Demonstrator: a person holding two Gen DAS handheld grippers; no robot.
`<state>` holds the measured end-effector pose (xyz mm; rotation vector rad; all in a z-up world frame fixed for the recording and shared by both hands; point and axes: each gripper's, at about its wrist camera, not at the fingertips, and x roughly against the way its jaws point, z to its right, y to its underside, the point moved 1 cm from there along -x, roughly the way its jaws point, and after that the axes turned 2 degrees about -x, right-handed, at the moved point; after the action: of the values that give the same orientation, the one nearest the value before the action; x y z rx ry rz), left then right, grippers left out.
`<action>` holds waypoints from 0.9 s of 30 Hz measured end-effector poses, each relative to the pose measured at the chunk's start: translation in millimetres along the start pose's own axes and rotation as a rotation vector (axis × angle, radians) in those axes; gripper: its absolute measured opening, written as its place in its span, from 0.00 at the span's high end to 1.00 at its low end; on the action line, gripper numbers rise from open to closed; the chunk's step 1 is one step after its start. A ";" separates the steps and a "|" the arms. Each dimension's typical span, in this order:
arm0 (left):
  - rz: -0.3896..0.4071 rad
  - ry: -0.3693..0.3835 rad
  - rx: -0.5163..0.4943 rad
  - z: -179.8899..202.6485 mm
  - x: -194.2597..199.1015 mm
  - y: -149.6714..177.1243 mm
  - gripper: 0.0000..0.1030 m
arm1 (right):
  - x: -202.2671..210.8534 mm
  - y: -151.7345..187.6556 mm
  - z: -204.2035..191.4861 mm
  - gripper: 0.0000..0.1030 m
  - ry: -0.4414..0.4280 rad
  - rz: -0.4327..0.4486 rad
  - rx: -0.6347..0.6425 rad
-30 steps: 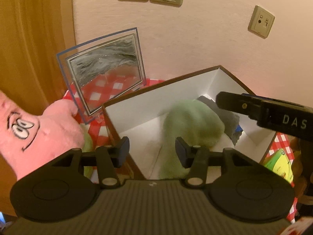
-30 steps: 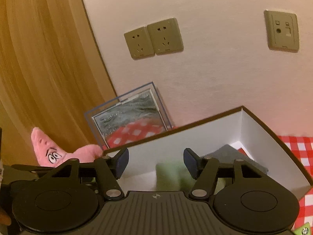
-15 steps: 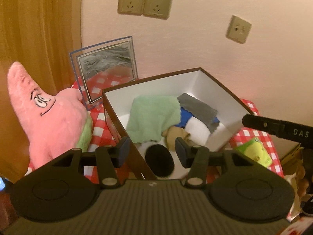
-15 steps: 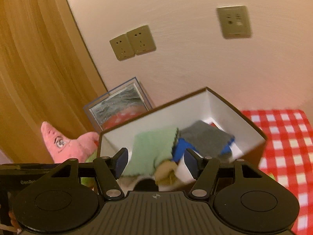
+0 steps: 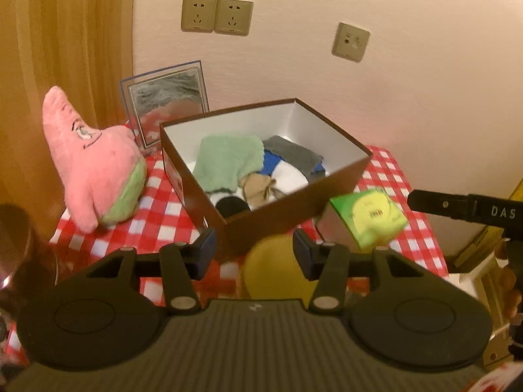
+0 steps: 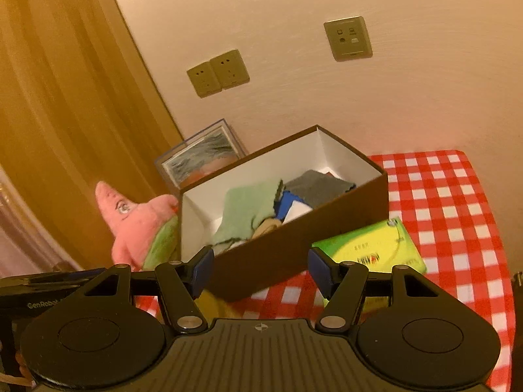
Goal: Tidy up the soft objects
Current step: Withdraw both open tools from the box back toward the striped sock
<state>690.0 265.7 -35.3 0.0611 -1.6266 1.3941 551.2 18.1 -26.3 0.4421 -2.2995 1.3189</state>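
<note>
At frame centre, the brown box [image 5: 346, 171] contains a green cloth [image 5: 228, 160], grey cloth [image 5: 294, 155] and beige sock [image 5: 260, 187]. My left gripper [image 5: 254, 252] and right gripper [image 6: 260, 271] are spread, empty.

Both cams ride on the grippers, looking down along the fingers at the checkered table [image 5: 163, 225] from a little way back. Left view faces the open box [image 5: 340, 176] straight on; right view sees it from the right, tilted. Both share box, pink plush [image 6: 140, 225], wall sockets [image 5: 215, 16].
</note>
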 end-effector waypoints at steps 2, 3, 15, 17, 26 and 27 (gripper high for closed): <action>-0.007 -0.004 -0.003 9.3 10.6 11.0 0.53 | 13.1 7.7 -0.5 0.38 -0.005 -0.005 0.008; -0.010 -0.007 -0.001 13.9 16.0 17.3 0.53 | 18.9 11.4 -0.6 0.38 -0.009 -0.011 0.013; -0.059 -0.083 0.047 92.6 61.5 95.8 0.53 | 89.2 65.2 19.6 0.38 -0.076 -0.079 0.183; -0.067 -0.092 0.057 108.1 67.0 107.8 0.53 | 102.1 74.1 27.3 0.38 -0.094 -0.091 0.197; -0.066 -0.172 0.132 166.1 92.5 165.7 0.53 | 143.7 114.0 71.9 0.38 -0.137 -0.166 0.247; -0.072 -0.183 0.141 171.1 94.4 172.7 0.53 | 145.7 116.8 75.9 0.38 -0.139 -0.173 0.252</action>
<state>434.5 239.6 -80.7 0.3347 -1.6546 1.4802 354.6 1.9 -67.4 0.8198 -2.1520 1.5371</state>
